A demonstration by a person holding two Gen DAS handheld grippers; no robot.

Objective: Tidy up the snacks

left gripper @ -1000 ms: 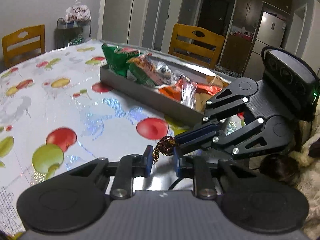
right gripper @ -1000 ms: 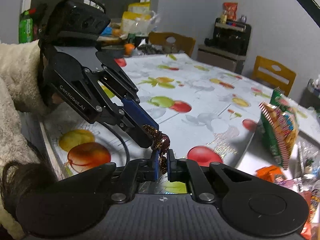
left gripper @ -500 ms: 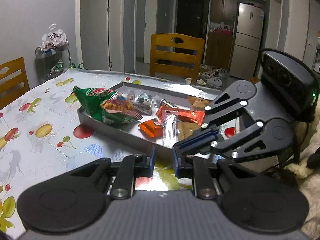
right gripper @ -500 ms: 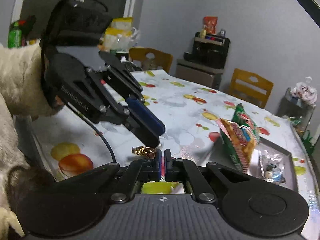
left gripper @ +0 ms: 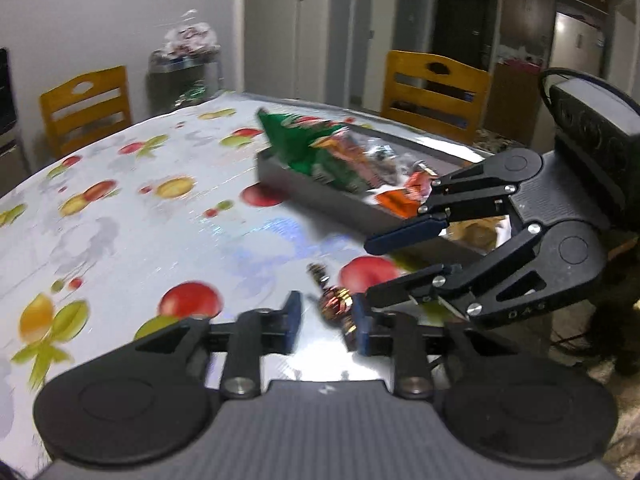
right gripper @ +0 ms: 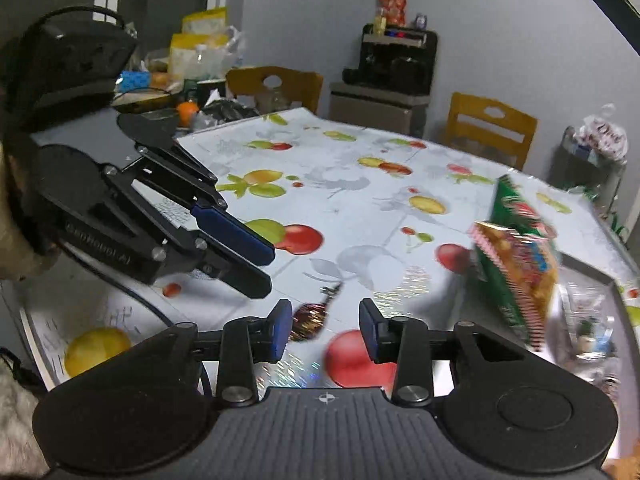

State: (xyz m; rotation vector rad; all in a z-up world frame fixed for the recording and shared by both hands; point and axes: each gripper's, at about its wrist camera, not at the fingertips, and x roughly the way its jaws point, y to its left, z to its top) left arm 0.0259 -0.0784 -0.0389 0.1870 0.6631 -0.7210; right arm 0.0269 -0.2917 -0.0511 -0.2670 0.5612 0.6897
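- While both grippers hang over the near edge of the table, the tray sits toward the far right corner, well beyond them, so the candy's way there runs forward and to the right.
- The tray already carries a green bag propped at its near-left end and small wrappers behind it; a drop should probably aim past the bag, which stands nearest along the way.
- The left gripper has just been opening; its jaws stand partly apart, and the candy lies between them, just beside its right pad, with no visible squeeze.
- The right gripper has likewise just been opening; its jaws stand partly apart, with the candy close by its left pad and not pinched.
- The candy, a small twisted brown-gold wrapper, seems loose near the table's near edge; its long axis runs roughly away from the left gripper, one twisted tail pointing up-left. Both grippers are about equally near; blur hides whether it rests or falls.
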